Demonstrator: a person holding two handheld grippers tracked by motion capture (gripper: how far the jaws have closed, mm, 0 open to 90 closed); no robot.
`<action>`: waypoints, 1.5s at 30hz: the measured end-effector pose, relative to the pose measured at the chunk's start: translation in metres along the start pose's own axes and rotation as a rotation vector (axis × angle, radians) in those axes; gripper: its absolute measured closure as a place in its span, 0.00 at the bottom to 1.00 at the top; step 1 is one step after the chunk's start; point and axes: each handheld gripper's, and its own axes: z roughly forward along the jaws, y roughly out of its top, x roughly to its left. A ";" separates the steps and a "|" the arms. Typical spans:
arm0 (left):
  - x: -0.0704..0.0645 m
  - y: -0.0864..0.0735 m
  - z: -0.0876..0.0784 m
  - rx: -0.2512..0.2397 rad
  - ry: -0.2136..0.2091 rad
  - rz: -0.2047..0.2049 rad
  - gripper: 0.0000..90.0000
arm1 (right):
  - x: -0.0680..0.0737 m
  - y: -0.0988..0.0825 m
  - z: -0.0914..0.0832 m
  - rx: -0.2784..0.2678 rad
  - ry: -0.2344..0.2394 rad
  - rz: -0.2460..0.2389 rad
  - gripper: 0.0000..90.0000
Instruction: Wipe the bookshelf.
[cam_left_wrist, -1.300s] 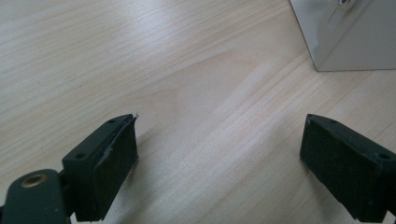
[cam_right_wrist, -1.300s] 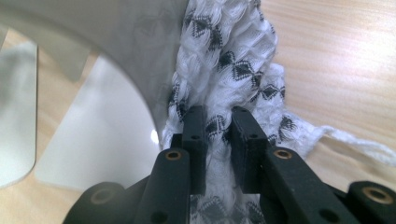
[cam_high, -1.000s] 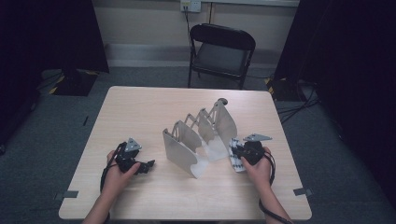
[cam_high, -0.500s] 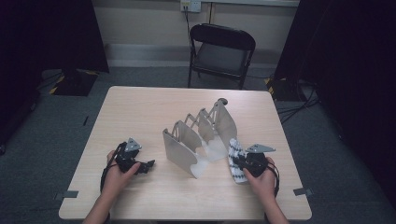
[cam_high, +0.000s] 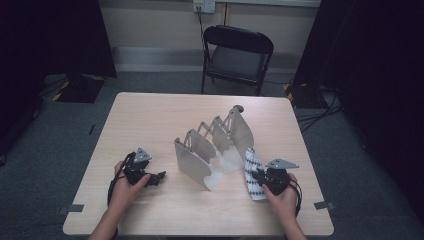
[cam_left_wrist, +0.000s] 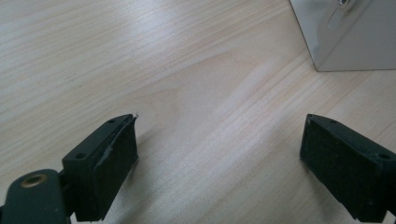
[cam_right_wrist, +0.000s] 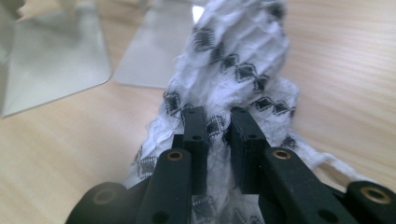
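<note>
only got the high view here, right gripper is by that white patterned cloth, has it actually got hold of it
Observer: Yes. In the right gripper view, the right gripper has its jaws pinched on a fold of the cloth, with fabric bunched between them.
Operator: and the left one, anything in it
Observer: Nothing. In the left gripper view, the left gripper has its jaws wide apart with bare table between them.
Operator: is it near the metal rack
Observer: A corner of the rack stands ahead of it, toward the upper right of that view, apart from both jaws.
</note>
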 end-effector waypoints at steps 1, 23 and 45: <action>0.000 0.000 0.000 0.001 0.001 0.002 0.12 | -0.003 0.001 -0.002 -0.014 -0.013 0.013 0.88; 0.000 0.000 0.000 0.003 0.002 0.002 0.12 | -0.029 0.016 -0.003 -0.001 -0.135 0.022 0.54; 0.000 0.000 0.001 -0.002 0.002 -0.005 0.12 | -0.062 0.027 0.028 0.013 -0.235 0.174 0.87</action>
